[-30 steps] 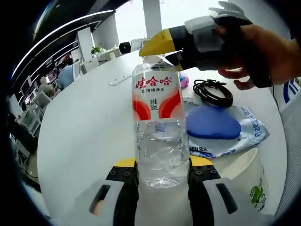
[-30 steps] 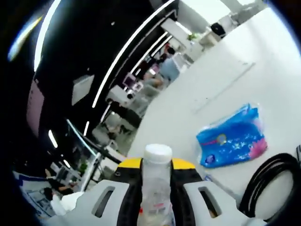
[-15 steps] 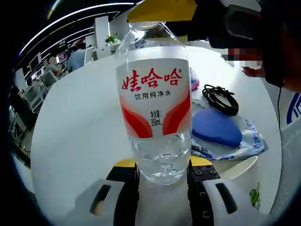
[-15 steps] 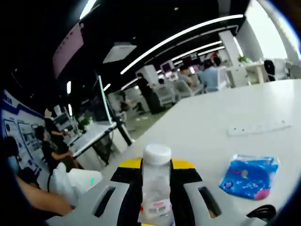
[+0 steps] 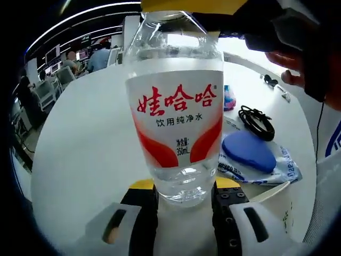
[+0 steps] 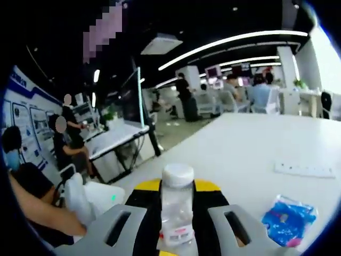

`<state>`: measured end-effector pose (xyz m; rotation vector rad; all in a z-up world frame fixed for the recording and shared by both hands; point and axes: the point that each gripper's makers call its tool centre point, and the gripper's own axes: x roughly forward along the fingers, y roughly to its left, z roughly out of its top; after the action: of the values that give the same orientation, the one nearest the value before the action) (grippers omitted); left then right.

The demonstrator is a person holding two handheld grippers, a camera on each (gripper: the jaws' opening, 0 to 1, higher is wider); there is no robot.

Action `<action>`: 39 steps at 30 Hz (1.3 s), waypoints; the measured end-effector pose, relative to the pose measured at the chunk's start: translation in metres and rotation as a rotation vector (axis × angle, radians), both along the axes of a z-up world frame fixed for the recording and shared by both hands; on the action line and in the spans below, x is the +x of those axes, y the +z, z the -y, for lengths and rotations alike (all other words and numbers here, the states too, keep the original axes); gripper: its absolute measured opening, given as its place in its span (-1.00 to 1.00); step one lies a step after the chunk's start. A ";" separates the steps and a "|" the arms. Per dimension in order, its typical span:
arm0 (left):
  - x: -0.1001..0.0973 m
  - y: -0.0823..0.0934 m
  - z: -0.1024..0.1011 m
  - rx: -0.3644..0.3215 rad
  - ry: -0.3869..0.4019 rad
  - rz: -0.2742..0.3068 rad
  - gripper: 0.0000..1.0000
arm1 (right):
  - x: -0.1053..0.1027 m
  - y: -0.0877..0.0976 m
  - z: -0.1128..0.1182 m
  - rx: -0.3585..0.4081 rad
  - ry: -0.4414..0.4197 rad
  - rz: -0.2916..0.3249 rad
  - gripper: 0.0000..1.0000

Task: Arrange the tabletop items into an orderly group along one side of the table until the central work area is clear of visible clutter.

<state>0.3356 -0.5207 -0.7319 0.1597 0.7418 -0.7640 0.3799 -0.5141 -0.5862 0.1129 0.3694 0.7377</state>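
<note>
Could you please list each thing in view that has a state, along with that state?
water bottle: capped, part full, gripped at base and neck
left gripper: shut on bottle base
right gripper: shut on bottle neck
black cable: coiled
blue packet: lying flat

A clear plastic water bottle (image 5: 177,106) with a white and red label printed in red characters is seen upright, partly filled with water, its base raised above the white table (image 5: 80,149). In the right gripper view its white cap (image 6: 178,174) is seen on the neck. On the table beside the bottle are laid a blue oval pad (image 5: 248,151) on a printed packet (image 5: 277,169), a coiled black cable (image 5: 257,121), and a blue pouch (image 6: 288,218).
</note>
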 end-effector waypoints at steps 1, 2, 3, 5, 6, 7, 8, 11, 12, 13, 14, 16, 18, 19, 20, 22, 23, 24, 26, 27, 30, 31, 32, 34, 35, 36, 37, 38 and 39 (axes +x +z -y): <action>0.001 0.001 -0.001 -0.004 0.005 0.001 -0.26 | 0.001 0.001 -0.003 -0.003 0.005 0.003 -0.68; 0.002 0.001 -0.002 -0.007 0.008 0.001 -0.26 | 0.001 0.002 -0.006 -0.016 0.018 0.011 -0.68; 0.004 0.001 -0.004 -0.012 0.014 -0.002 -0.26 | 0.002 0.002 -0.008 -0.024 0.026 0.015 -0.68; 0.005 0.004 -0.005 -0.025 0.023 0.006 -0.26 | 0.003 0.005 -0.012 -0.026 0.034 0.022 -0.68; 0.006 0.005 -0.006 -0.035 0.033 0.005 -0.26 | 0.003 0.006 -0.014 -0.033 0.041 0.029 -0.68; 0.007 0.006 -0.007 -0.039 0.040 0.007 -0.26 | 0.003 0.007 -0.017 -0.044 0.053 0.038 -0.68; 0.008 0.007 -0.008 -0.040 0.043 0.010 -0.26 | 0.003 0.008 -0.019 -0.046 0.059 0.040 -0.68; 0.012 0.009 -0.011 -0.055 0.062 0.015 -0.26 | 0.005 0.011 -0.025 -0.052 0.071 0.052 -0.68; 0.014 0.010 -0.013 -0.055 0.067 0.017 -0.26 | 0.006 0.012 -0.027 -0.058 0.077 0.058 -0.68; 0.015 0.011 -0.014 -0.054 0.072 0.020 -0.26 | 0.007 0.013 -0.028 -0.056 0.078 0.058 -0.68; 0.016 0.011 -0.016 -0.056 0.078 0.024 -0.26 | 0.008 0.013 -0.030 -0.054 0.079 0.058 -0.68; 0.019 0.012 -0.019 -0.055 0.093 0.033 -0.26 | 0.009 0.015 -0.033 -0.058 0.086 0.065 -0.68; 0.021 0.014 -0.022 -0.054 0.103 0.044 -0.26 | 0.010 0.016 -0.036 -0.058 0.093 0.071 -0.68; 0.022 0.014 -0.023 -0.052 0.108 0.047 -0.26 | 0.010 0.017 -0.037 -0.063 0.099 0.078 -0.68; 0.023 0.015 -0.025 -0.049 0.112 0.051 -0.26 | 0.010 0.018 -0.039 -0.064 0.103 0.080 -0.68; 0.027 0.017 -0.027 -0.051 0.126 0.058 -0.26 | 0.012 0.019 -0.042 -0.063 0.109 0.086 -0.68; 0.028 0.018 -0.028 -0.054 0.132 0.061 -0.26 | 0.013 0.020 -0.044 -0.064 0.112 0.089 -0.68; 0.029 0.018 -0.029 -0.057 0.135 0.064 -0.26 | 0.014 0.021 -0.046 -0.064 0.115 0.091 -0.68; 0.032 0.020 -0.031 -0.063 0.147 0.069 -0.26 | 0.016 0.022 -0.048 -0.067 0.122 0.098 -0.68; 0.033 0.020 -0.033 -0.061 0.152 0.072 -0.26 | 0.017 0.023 -0.050 -0.066 0.126 0.100 -0.68; 0.038 0.020 -0.038 -0.058 0.160 0.078 -0.26 | 0.020 0.024 -0.053 -0.065 0.131 0.103 -0.68; 0.039 0.021 -0.039 -0.055 0.163 0.081 -0.26 | 0.021 0.024 -0.054 -0.064 0.131 0.105 -0.68; 0.041 0.021 -0.041 -0.051 0.168 0.087 -0.26 | 0.022 0.025 -0.055 -0.062 0.134 0.107 -0.68; 0.043 0.022 -0.043 -0.054 0.174 0.092 -0.26 | 0.023 0.026 -0.058 -0.061 0.136 0.113 -0.67; 0.045 0.023 -0.044 -0.060 0.180 0.095 -0.26 | 0.024 0.027 -0.060 -0.062 0.143 0.119 -0.67; 0.047 0.022 -0.045 -0.061 0.184 0.095 -0.26 | 0.026 0.027 -0.061 -0.065 0.148 0.118 -0.67; 0.048 0.023 -0.046 -0.059 0.187 0.095 -0.26 | 0.027 0.027 -0.062 -0.064 0.149 0.117 -0.67; 0.050 0.023 -0.047 -0.059 0.190 0.096 -0.26 | 0.029 0.027 -0.063 -0.065 0.152 0.121 -0.67; 0.051 0.024 -0.047 -0.061 0.192 0.097 -0.26 | 0.030 0.028 -0.063 -0.064 0.152 0.121 -0.67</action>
<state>0.3868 -0.4734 -0.7081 0.0689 0.6307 -0.5906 0.4098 -0.4510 -0.5585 -0.0208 0.2876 0.8781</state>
